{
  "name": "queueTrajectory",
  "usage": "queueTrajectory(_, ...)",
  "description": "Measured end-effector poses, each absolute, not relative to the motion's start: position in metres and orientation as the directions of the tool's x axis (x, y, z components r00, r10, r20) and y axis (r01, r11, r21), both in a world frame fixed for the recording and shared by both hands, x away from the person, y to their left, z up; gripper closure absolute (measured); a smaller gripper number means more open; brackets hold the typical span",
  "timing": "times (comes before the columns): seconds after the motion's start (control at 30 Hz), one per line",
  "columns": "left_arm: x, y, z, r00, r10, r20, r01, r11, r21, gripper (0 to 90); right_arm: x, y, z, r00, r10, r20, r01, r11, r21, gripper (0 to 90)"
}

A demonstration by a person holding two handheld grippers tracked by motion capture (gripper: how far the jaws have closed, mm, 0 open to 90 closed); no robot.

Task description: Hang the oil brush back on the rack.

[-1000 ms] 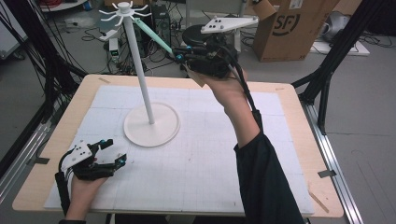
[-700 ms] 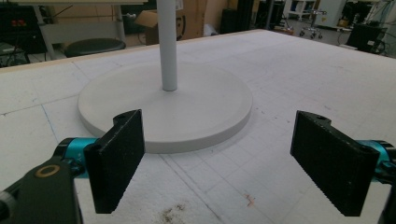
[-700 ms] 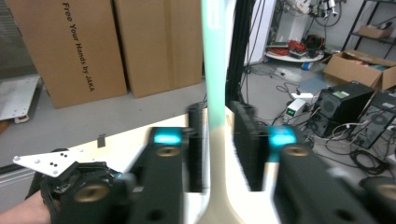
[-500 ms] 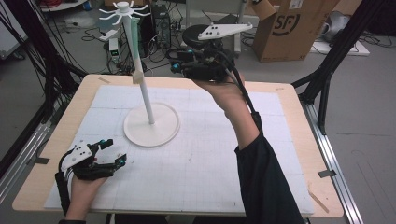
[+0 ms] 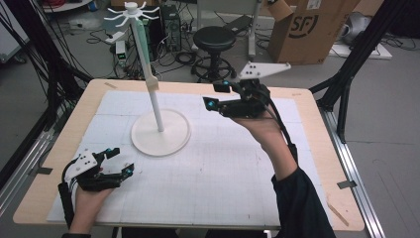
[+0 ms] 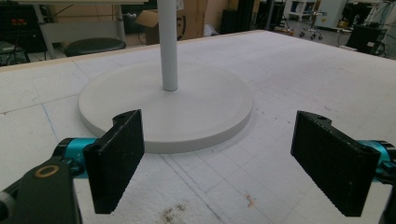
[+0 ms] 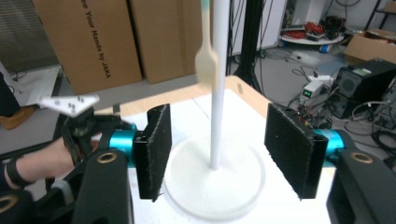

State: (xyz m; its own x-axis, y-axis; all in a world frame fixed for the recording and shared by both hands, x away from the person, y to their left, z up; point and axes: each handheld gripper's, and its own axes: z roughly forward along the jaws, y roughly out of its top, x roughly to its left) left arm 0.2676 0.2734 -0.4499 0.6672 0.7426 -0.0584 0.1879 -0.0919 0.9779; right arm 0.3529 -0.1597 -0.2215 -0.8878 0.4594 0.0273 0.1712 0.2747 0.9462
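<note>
White stand [image 5: 159,130] upright on table [image 5: 307,163], between spread left tongs [image 5: 120,161] and spread, raised right tongs [image 5: 216,95], touching neither.

Even, bright light; slight blur

A lab or workshop: the desk [image 5: 317,163] stands inside a black metal frame [image 5: 346,74], with tangled cables [image 5: 183,54] and electronic boxes [image 7: 369,77] on the grey floor, a black stool [image 5: 214,39] and cardboard shipping boxes [image 5: 309,27] behind it.
</note>
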Motion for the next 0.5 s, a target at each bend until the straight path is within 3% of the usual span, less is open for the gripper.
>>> queueTrajectory(0.2, 0.268, 0.274, -0.450, 0.665, 0.744, -0.061, 0.190, -0.089, 0.978, 17.9, 0.338, -0.186, -0.261, -0.880, 0.474, 0.027, 0.180, 0.281, 0.943, 32.2)
queueTrajectory(0.5, 0.268, 0.274, -0.450, 0.663, 0.745, -0.071, 0.196, -0.081, 0.977, 17.9, 0.320, -0.235, -0.327, -0.846, 0.522, 0.109, 0.256, 0.217, 0.942, 26.6)
